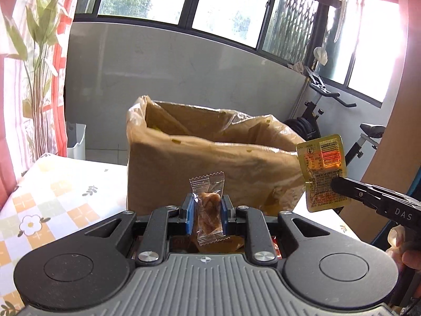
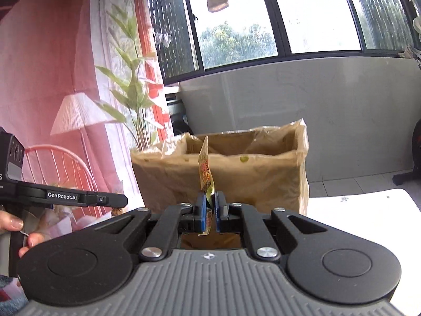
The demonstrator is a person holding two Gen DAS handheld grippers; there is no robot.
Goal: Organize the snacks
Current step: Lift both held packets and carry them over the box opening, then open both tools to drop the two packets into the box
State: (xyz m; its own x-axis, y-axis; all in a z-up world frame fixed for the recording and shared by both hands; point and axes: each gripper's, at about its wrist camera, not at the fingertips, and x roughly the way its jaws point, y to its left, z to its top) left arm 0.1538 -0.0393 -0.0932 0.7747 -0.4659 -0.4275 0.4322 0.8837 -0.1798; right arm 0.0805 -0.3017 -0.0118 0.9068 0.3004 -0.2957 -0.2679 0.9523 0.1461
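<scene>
Left gripper (image 1: 208, 212): closed on a clear-wrapped snack (image 1: 209, 209), held upright in front of the bag.
Right gripper (image 2: 209, 208): clamped on a yellow sachet (image 2: 205, 169) — edge-on in its own view.
Paper bag (image 1: 210, 158): open on the table (image 1: 52, 184) (plastic-lined), just ahead.
Done: both snacks picked up.
Left: dropping them in — the bag's contents are probably few, though its inside is hidden.

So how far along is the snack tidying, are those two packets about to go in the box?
Midway, it seems. The left gripper is shut on a clear-wrapped snack and the right gripper on a yellow packet, both lifted in front of the lined cardboard box. Neither is over the opening yet. What already lies inside the box cannot be seen from here.
</scene>
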